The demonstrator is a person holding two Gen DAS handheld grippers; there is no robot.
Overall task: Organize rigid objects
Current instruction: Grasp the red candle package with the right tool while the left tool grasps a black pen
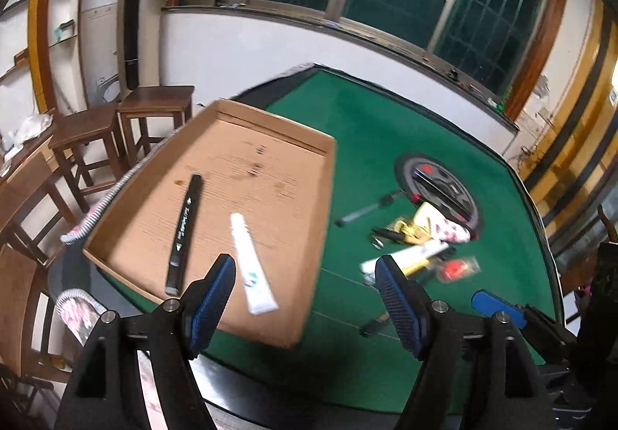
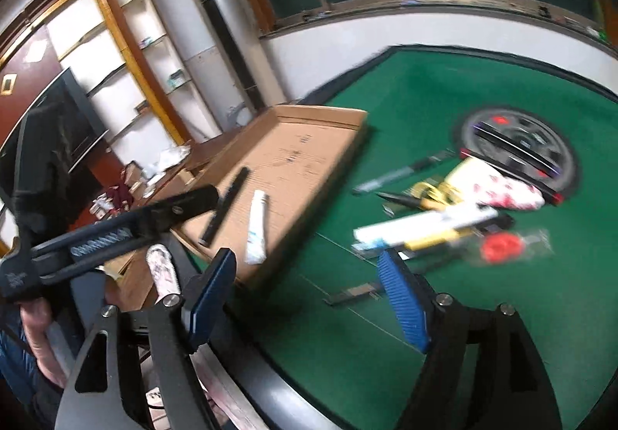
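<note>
My left gripper has its jaws spread wide, and so does my right gripper; nothing sits between their ribbed blue pads. Just past them, the flat cardboard tray holds a long black marker with tiny white writing and a soft white tube. Other small things lie jumbled on the green felt surface right of the tray.
</note>
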